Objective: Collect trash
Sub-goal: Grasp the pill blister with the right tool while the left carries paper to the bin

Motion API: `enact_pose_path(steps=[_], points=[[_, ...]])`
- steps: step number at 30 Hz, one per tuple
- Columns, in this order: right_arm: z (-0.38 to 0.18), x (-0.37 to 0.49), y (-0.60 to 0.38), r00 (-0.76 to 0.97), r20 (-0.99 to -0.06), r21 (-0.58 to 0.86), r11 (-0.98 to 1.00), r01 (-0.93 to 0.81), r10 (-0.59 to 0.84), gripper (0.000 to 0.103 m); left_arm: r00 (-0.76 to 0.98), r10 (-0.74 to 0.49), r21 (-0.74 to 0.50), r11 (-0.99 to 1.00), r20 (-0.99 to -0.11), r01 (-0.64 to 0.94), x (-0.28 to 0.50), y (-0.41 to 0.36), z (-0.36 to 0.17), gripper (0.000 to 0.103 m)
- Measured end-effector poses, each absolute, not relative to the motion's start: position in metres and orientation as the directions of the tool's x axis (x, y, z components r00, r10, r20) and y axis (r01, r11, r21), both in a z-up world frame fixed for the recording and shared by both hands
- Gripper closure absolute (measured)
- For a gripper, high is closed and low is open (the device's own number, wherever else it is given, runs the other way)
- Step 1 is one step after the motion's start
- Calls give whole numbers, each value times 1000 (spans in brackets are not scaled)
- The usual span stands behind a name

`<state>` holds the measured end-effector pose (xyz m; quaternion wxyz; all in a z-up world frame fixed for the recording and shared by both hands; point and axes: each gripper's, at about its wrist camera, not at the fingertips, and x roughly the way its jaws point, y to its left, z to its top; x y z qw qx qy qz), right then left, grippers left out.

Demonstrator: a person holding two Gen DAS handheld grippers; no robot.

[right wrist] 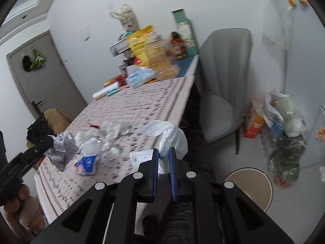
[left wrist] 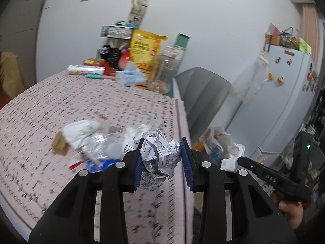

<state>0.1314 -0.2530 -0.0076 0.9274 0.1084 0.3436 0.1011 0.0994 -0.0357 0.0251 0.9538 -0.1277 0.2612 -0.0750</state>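
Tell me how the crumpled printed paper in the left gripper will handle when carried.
The crumpled paper ball looks light and springy, so it probably squashes rather than slips. The left gripper touches it mainly on one pad, so it might drop if jolted. Loose folds hang below, likely floppy.

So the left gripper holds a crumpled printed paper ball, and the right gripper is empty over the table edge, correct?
Not quite. The right gripper is not empty: the right wrist view shows its fingers shut on a white face mask. The rest stands: the left gripper holds the crumpled printed paper ball.
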Motion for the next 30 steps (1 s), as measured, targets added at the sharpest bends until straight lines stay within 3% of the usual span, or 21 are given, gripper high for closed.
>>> enact_pose_path(steps=[13,25,28,30], points=[[-48,144,-351,750,-651,285,954,97,118,92,782,-335,-249,940,-526,235,158,-129,19,69],[-120,163,-416,689,-719,322,923,208,95,91,692,-378,-243,926,-615,290,215,-204,-25,69],[-139,168,-431,679,-727,339,912,231,99,89,668,-388,-245,921,-635,302,227,-221,-37,69],[-149,170,-440,671,-734,353,901,252,100,74,652,-392,-251,919,-649,303,235,-229,-45,69]])
